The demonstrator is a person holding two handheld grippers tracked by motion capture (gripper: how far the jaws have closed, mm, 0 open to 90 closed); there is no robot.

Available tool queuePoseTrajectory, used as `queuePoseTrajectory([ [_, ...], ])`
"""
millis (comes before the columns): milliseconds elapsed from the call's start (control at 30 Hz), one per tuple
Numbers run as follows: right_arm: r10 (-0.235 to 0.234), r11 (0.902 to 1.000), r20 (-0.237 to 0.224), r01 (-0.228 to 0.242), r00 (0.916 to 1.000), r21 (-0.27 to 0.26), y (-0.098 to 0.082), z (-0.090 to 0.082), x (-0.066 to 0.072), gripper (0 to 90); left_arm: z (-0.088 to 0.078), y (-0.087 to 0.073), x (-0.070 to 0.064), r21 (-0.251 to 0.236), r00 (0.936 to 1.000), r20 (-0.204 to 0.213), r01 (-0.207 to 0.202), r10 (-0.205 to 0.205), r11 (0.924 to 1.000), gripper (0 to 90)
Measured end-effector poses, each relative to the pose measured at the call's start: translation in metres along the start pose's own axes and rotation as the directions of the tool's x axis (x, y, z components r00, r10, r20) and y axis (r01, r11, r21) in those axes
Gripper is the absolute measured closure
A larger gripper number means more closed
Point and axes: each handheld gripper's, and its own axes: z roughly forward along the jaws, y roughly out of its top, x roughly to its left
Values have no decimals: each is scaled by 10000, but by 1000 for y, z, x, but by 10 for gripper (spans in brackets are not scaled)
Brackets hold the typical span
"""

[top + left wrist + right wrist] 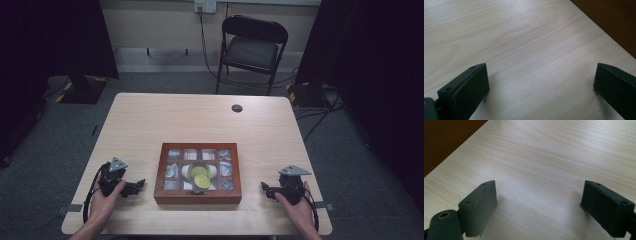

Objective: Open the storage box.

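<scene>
Your left gripper (541, 86) has its jaws wide apart with nothing between them but bare table (524, 37). In the left gripper view the two black jaws rise from the lower left and lower right corners, and a dark brown strip of the box (614, 22) cuts across the upper right corner, well clear of both jaws.

Your right gripper (539, 202) is the same: jaws spread, only wood grain in the gap. In the right gripper view the box (446, 140) fills the upper left corner, apart from the jaws.

In the high view your left gripper (136, 187) sits at the lower left of the frame, held in your left hand (102, 202), its jaws pointing right toward the box (197, 196). Your right gripper (265, 189) sits at the lower right, held in your right hand (295, 207), jaws pointing left toward the box. Each stands near a side of the box without touching it.

The box lies between the two grippers, in the lower middle of the frame, near the table's front edge. It is a shallow brown wooden box divided into small compartments. The outer compartments hold pale, greyish and pinkish bits too small to tell apart. Over the middle lies a white piece (192, 172) with two yellow-green discs (200, 177) on it.

Farther up, a small dark round hole (237, 108) sits in the tabletop, and a black chair (252, 47) stands behind the table at the top of the frame.
</scene>
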Motion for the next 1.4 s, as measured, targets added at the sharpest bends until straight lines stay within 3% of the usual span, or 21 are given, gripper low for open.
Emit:
queuePoseTrajectory([
  [233, 99, 9998, -80, -98, 9999, 148, 6, -1, 3, 145, 0, 0, 0, -10, 10000, 2, -5, 5, 10000, 0],
  [467, -61, 9968, -544, 18, 9985, -795, 11, -15, 8, 187, 0, 0, 0, -11, 10000, -13, -15, 15, 10000, 0],
  [767, -570, 9912, -1458, 384, 9877, -1270, 25, -29, 25, 274, 3, 2, 2, -29, 10000, 65, -71, 71, 10000, 0],
  [900, -961, 9880, -1788, 720, 9792, -1366, 33, -31, 36, 277, 2, 3, 2, -9, 10000, 37, -86, 86, 10000, 0],
  [1067, -1299, 9850, -2308, 988, 9643, -1415, 41, -28, 51, 341, 3, 3, 2, -18, 10000, 48, -77, 77, 10000, 0],
  [1267, -1737, 9762, -3186, 1201, 9318, -1808, 61, -30, 72, 440, 3, 2, 2, -14, 10000, 50, -78, 78, 10000, 0],
  [1300, -1737, 9762, -3186, 1201, 9318, -1808, 61, -30, 72, 440, 3, 2, 2, -14, 10000, 50, -78, 78, 10000, 0],
  [1400, -2026, 9719, -3527, 1434, 9135, -1868, 73, -26, 85, 464, 3, 3, 2, -13, 10000, 41, -82, 82, 10000, 0],
])
